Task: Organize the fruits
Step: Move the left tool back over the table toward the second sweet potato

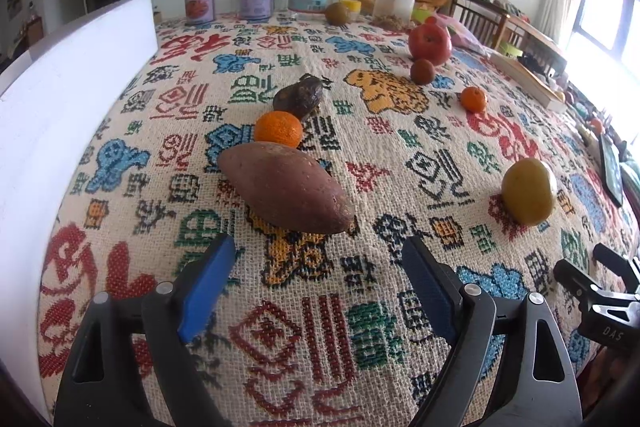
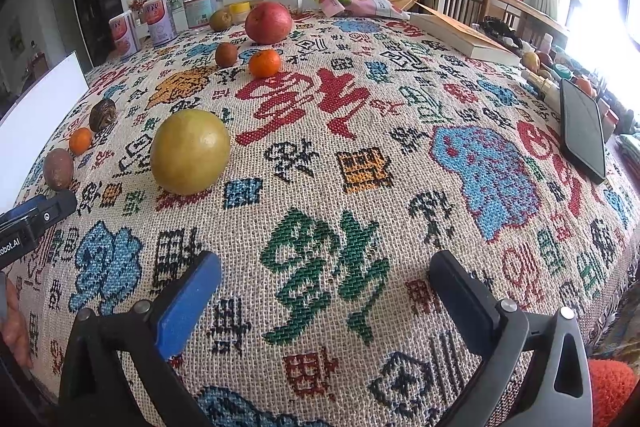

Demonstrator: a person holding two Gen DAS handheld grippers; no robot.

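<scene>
Both grippers stand released, nothing between the jaws. Left gripper [image 1: 320, 279] hovers just short of the sweet potato [image 1: 286, 187]; the tangerine [image 1: 278, 129] touches its far side. Recommend straddling the sweet potato's middle squarely. Right gripper [image 2: 326, 291] idles near the yellow-green fruit [image 2: 190, 151].

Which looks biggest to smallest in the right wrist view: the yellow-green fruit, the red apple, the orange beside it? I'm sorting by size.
1. Yellow-green fruit, though it lies nearest the camera, which inflates it.
2. Red apple, farther back, so its true rank against the first is unsure.
3. Orange, clearly smallest.
</scene>
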